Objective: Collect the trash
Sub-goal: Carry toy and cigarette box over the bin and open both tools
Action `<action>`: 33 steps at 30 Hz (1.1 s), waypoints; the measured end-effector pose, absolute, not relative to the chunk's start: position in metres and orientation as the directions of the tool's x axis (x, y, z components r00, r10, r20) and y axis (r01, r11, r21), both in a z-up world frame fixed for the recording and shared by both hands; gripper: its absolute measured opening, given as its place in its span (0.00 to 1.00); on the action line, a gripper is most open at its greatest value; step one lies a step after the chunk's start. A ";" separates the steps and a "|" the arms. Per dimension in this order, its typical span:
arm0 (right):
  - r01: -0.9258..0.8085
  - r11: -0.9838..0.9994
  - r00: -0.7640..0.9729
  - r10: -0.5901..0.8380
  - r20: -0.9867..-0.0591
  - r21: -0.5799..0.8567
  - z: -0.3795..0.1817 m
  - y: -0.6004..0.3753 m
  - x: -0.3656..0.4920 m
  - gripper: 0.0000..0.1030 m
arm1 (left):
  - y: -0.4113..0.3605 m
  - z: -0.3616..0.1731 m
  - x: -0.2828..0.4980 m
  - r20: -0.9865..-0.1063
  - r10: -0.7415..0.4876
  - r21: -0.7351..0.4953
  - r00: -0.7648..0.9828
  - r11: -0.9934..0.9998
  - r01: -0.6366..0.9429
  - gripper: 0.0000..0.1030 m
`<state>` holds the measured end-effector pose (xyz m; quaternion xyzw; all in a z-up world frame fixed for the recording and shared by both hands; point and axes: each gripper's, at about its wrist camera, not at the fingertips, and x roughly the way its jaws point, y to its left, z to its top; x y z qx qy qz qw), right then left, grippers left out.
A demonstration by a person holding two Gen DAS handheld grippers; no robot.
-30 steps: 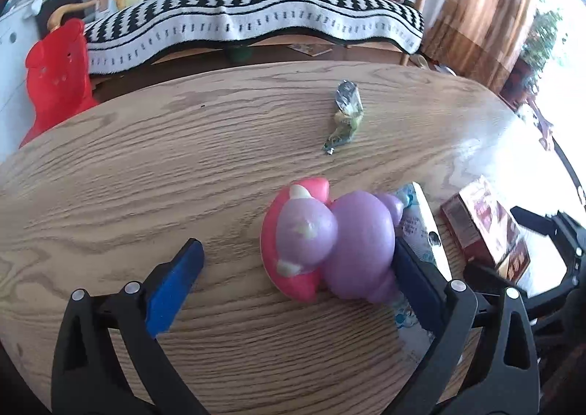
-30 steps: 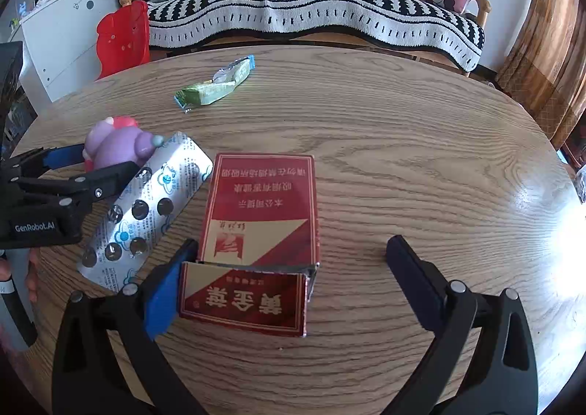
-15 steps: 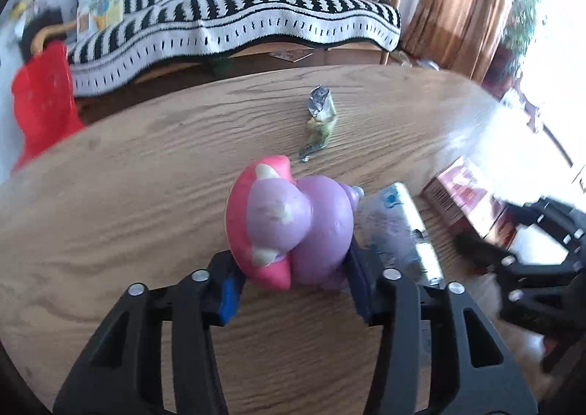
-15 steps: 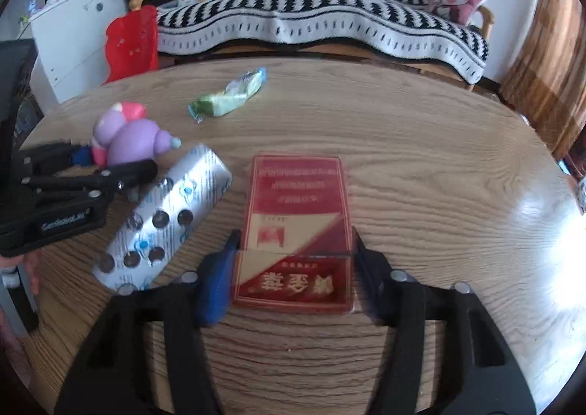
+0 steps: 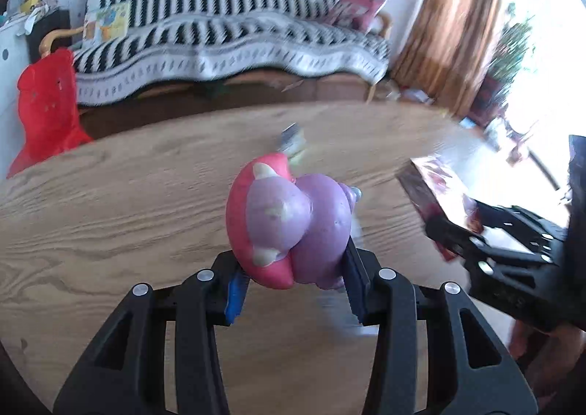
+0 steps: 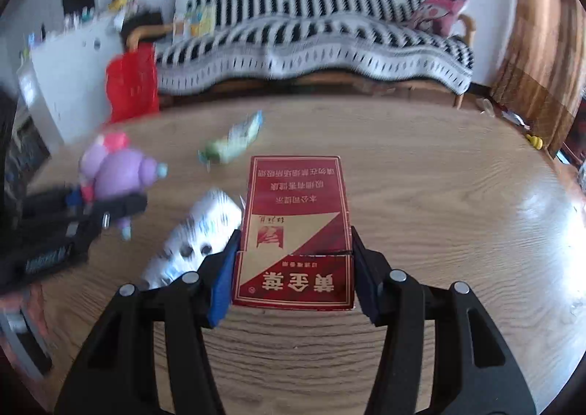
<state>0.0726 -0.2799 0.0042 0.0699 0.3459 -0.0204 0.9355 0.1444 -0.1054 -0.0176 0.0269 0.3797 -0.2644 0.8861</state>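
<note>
Right wrist: gripper clamps flat red cardboard box.

Readable print only on the flat red-and-gold cardboard cigarette box, seen upside down in the right wrist view. Three large gold Chinese characters, 黄金塔 or the like, across the red flap nearest the camera; a smaller line above them too fine to make out. Further up, three rows of pale characters on the red panel, blurred beyond sure reading. A small red emblem with brush script on the gold field. Left wrist view: nothing legible, all motion blur.
</note>
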 end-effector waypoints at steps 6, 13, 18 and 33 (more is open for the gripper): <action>0.216 0.952 0.811 -0.053 -0.582 0.215 0.041 -0.367 -0.062 0.53 | -0.192 0.023 0.026 -0.654 -0.615 -0.184 0.440 0.694 0.696 0.42; 0.451 0.848 0.724 -0.166 -0.669 0.279 0.019 -0.490 -0.251 0.53 | -0.332 -0.003 -0.116 -0.699 -0.714 -0.423 -0.042 0.366 0.829 0.43; 0.624 0.701 0.599 -0.145 -0.787 0.346 -0.064 -0.542 -0.333 0.53 | -0.409 -0.099 -0.186 -0.802 -0.547 -0.477 -0.240 0.345 0.808 0.43; 0.678 0.601 0.567 -0.059 -0.822 0.424 -0.128 -0.560 -0.365 0.53 | -0.422 -0.133 -0.187 -0.840 -0.461 -0.472 -0.287 0.360 0.804 0.43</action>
